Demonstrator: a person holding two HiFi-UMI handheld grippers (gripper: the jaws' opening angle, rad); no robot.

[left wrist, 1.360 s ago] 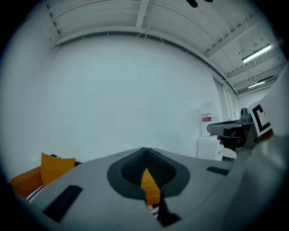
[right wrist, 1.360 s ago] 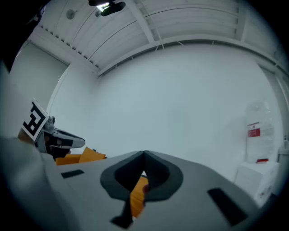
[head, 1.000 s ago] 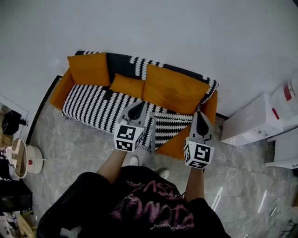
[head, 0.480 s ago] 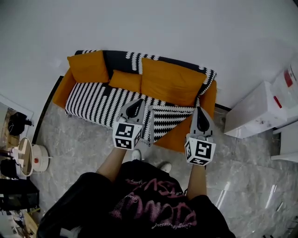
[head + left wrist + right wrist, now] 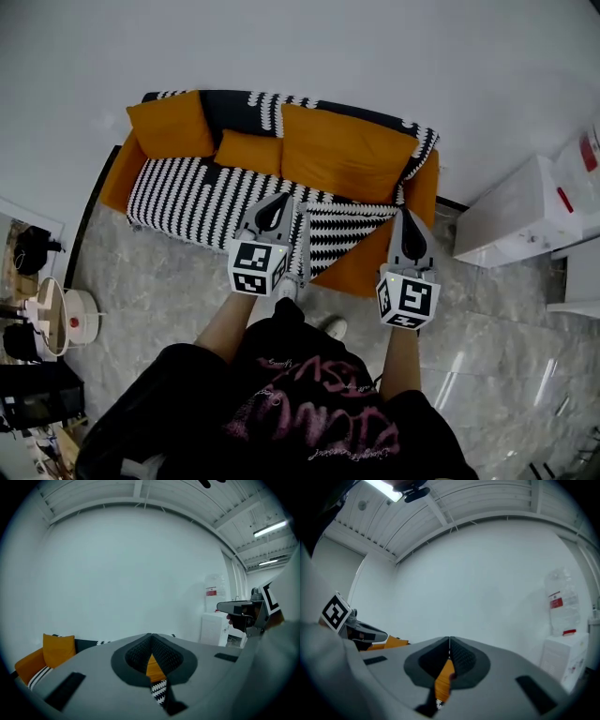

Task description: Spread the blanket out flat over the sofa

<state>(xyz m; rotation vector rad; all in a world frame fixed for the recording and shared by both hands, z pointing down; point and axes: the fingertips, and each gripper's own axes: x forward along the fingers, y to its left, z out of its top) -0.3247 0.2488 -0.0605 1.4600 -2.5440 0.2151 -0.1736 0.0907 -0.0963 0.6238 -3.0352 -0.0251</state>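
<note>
An orange sofa (image 5: pixel 367 272) stands against the white wall. A black-and-white zigzag blanket (image 5: pixel 192 199) covers its back and the left part of the seat. At the right the blanket is folded back in a bunched flap (image 5: pixel 342 236), so bare orange seat shows there. Three orange cushions (image 5: pixel 342 155) lean on the backrest. My left gripper (image 5: pixel 275 212) hovers in front of the seat's middle, jaws shut with nothing between them (image 5: pixel 150 635). My right gripper (image 5: pixel 411 223) hangs near the sofa's right front corner, also shut and empty (image 5: pixel 449 640).
A white cabinet (image 5: pixel 511 225) and a water dispenser (image 5: pixel 214 592) stand right of the sofa. A small round side table (image 5: pixel 52 314) and dark clutter sit at the far left. Grey marble floor (image 5: pixel 159 291) lies in front, with the person's feet (image 5: pixel 330 328) near the sofa edge.
The sofa has shifted slightly up in the head view and both grippers sit a little lower. The blanket lies as before, and both grippers stay shut.
</note>
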